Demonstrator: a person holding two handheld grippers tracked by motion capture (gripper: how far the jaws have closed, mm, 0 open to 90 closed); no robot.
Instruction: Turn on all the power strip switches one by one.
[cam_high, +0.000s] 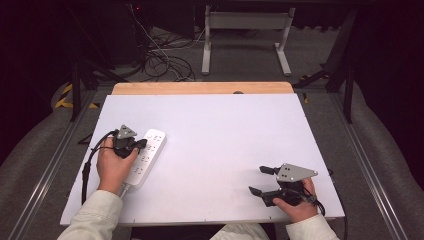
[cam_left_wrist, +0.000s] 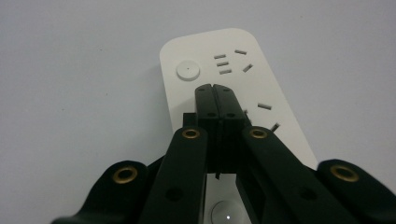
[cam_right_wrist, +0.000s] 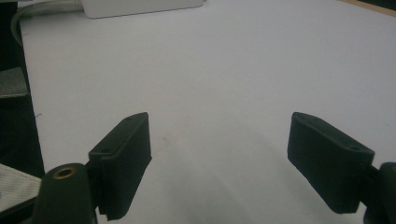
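smooth plastic power strip (cam_left_wrist: 233, 84) (white), matt table (cam_high: 225, 130)

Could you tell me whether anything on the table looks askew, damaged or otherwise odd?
Nothing stands out. The white power strip lies flat on the table, angled to its edges, looking intact. The left gripper, jaws shut, is over its face; the right gripper is open over bare table.

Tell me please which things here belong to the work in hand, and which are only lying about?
Belong to the work:
- white power strip
- left claw, shut, its tips over the strip near the round button

Only lying about:
- right claw, open over the bare white table
- cables on the floor behind the table
- white frame legs
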